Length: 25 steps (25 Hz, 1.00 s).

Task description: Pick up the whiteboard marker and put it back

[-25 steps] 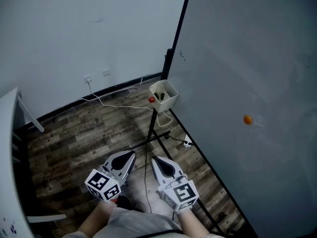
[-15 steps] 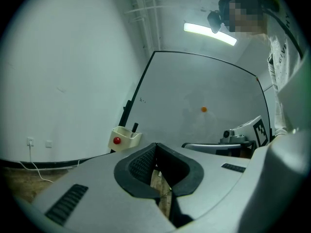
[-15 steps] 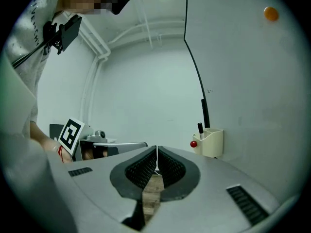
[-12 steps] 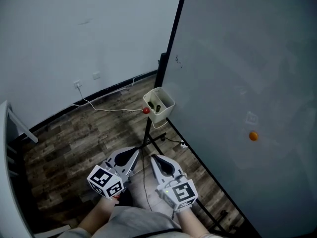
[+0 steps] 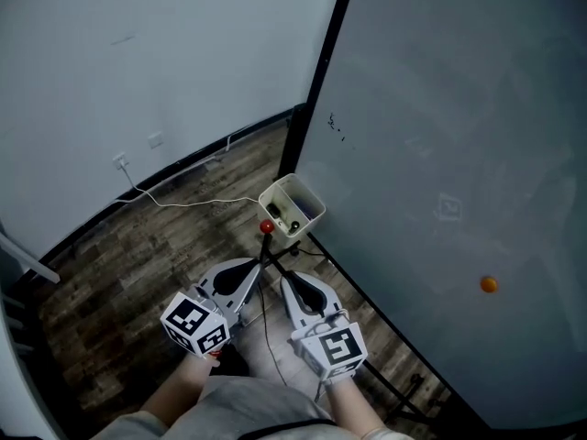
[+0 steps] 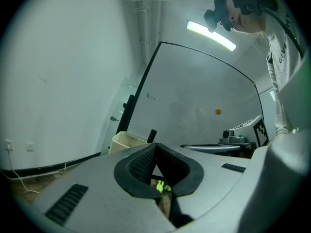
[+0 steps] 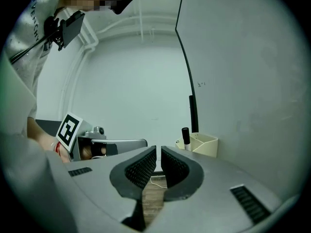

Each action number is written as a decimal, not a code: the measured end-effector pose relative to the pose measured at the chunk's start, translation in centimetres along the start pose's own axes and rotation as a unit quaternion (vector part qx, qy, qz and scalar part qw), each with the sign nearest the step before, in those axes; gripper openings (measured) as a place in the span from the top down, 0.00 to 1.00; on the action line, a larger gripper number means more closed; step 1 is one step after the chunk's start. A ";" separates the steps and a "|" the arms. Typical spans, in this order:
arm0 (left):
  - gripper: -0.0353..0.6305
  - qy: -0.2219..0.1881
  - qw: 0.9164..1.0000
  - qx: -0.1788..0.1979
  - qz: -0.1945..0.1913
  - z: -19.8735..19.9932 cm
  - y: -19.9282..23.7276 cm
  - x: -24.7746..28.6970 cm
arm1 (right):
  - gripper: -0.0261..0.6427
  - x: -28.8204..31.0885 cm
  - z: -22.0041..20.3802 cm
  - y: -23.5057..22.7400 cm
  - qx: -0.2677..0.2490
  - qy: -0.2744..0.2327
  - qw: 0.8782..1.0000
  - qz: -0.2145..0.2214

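Shirt (image 6: 282, 47) print reads partly "GIVE"; whiteboard scribbles (image 5: 336, 125) illegible.

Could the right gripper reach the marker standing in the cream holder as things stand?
Probably yes: nothing stands between the right gripper and the marker, whose cap rises above the holder, though the shut jaws must open first.

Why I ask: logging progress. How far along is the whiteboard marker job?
Done: nothing evident. The black-capped whiteboard marker stands in the cream open-top box. In hand: nothing; the left gripper and right gripper are shut, empty, short of the box. Left: grasping, lifting, returning it.
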<state>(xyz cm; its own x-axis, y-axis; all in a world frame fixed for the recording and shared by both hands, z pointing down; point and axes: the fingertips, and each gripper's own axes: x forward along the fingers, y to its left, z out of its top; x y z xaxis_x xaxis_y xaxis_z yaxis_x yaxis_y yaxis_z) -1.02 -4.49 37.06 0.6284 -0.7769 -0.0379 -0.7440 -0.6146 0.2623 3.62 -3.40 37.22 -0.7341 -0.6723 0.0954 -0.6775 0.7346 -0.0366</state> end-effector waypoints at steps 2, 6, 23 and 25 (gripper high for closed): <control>0.92 0.003 1.000 -0.002 -0.009 0.0 1.2 0.8 | 0.93 1.0 0.0 -1.1 0.001 0.003 1.000 -0.017; 0.92 0.010 1.000 -0.005 -0.028 0.1 3.1 2.1 | 0.93 2.8 0.1 -3.1 0.004 0.005 0.998 -0.055; 0.92 0.041 0.993 0.007 -0.111 0.8 7.0 5.4 | 0.81 7.1 0.3 -7.1 0.006 0.031 0.986 -0.161; 0.92 0.043 0.992 0.005 -0.120 0.6 7.2 5.4 | 0.81 7.4 0.2 -7.2 0.001 0.029 0.986 -0.166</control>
<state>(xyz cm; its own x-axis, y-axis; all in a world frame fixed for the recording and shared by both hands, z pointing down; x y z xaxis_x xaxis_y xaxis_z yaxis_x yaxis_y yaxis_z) -3.13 -13.23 38.17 0.8040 -0.5944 -0.0162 -0.5731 -0.7818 0.2457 3.05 -13.74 37.96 -0.4684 -0.8691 0.1590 -0.8800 0.4750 0.0039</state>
